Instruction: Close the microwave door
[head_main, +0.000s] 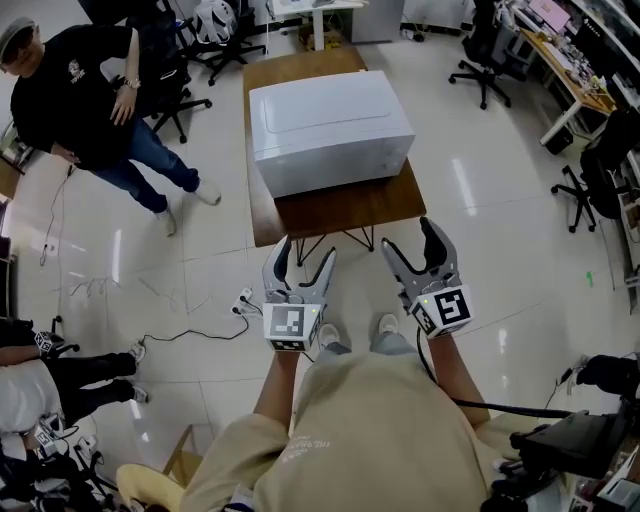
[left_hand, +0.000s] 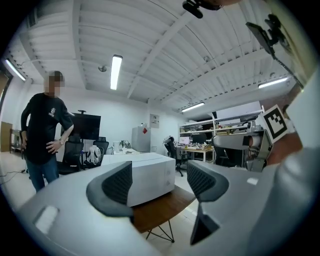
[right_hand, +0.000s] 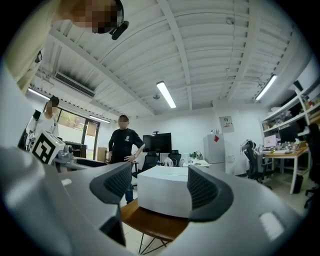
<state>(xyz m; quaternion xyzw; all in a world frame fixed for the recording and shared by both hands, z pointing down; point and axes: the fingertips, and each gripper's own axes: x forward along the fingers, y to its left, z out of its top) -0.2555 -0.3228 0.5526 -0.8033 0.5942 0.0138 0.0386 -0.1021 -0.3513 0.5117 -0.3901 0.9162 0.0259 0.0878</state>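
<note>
A white microwave (head_main: 330, 130) stands on a brown wooden table (head_main: 350, 208) ahead of me, showing plain white sides; its door is not visible from here. My left gripper (head_main: 303, 255) and right gripper (head_main: 412, 240) hover side by side over the floor, just short of the table's near edge. Both point at the microwave, are open and have nothing between their jaws. In the left gripper view the microwave (left_hand: 150, 175) shows between the spread jaws of the left gripper (left_hand: 157, 182). The right gripper view frames the microwave (right_hand: 165, 195) the same way between the jaws of the right gripper (right_hand: 155, 185).
A person in black (head_main: 90, 100) stands on the floor left of the table. Office chairs (head_main: 230, 40) are behind the table, another chair (head_main: 480, 70) and a desk (head_main: 565, 75) at the right. A power strip (head_main: 243, 298) with cables lies near my left gripper.
</note>
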